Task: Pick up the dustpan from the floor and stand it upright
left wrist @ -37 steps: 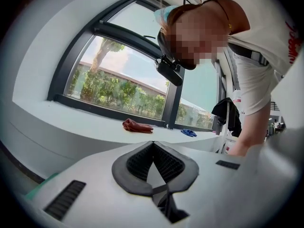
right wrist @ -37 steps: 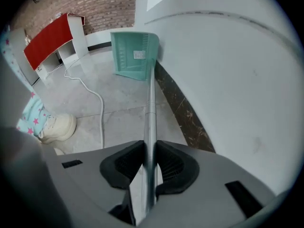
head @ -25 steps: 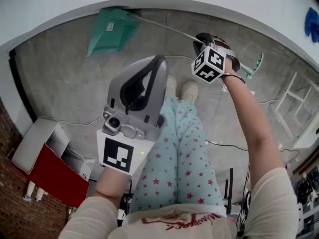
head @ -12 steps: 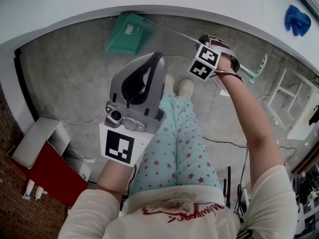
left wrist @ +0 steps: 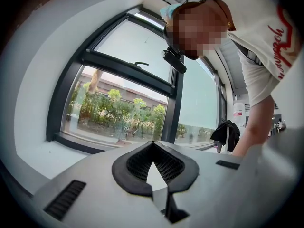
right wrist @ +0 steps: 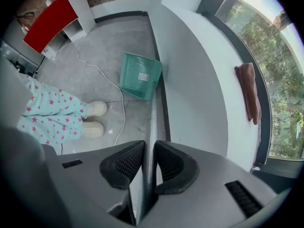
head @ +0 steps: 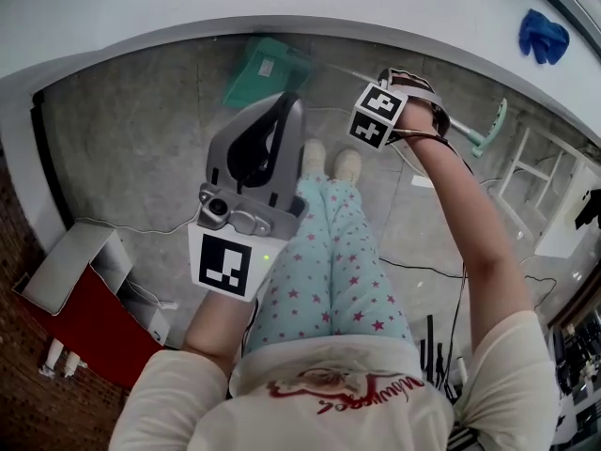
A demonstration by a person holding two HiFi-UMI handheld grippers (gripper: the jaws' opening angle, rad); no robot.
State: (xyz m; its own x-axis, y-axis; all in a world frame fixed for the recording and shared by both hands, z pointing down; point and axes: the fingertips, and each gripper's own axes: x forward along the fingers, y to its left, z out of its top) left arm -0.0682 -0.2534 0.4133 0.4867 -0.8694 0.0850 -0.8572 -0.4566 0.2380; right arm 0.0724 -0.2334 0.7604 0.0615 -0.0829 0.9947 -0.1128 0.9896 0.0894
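Note:
The green dustpan [head: 268, 69] is at the foot of the white wall, with its open pan [right wrist: 140, 76] facing up. Its long thin metal handle [right wrist: 152, 122] runs up from the pan and passes between the pads of my right gripper [right wrist: 151, 148], which is shut on it and points down. In the head view the right gripper [head: 399, 92] is held high to the right, and the handle's teal end [head: 488, 128] sticks out past it. My left gripper [head: 282, 111] is raised in front of the person's legs. Its pads [left wrist: 137, 163] meet at the tips with nothing between them, facing a window.
The person's two shoes [right wrist: 92, 118] stand just behind the pan, beside a white cable [right wrist: 102, 75] on the concrete floor. A red and white cabinet [head: 84, 318] stands at the left. A brown cloth [right wrist: 249, 91] lies on the window sill, and a white rack [head: 554, 186] stands at the right.
Both grippers have risen. The right one kept its hold on the handle, and the dustpan has shifted right along the wall, closer to the feet.

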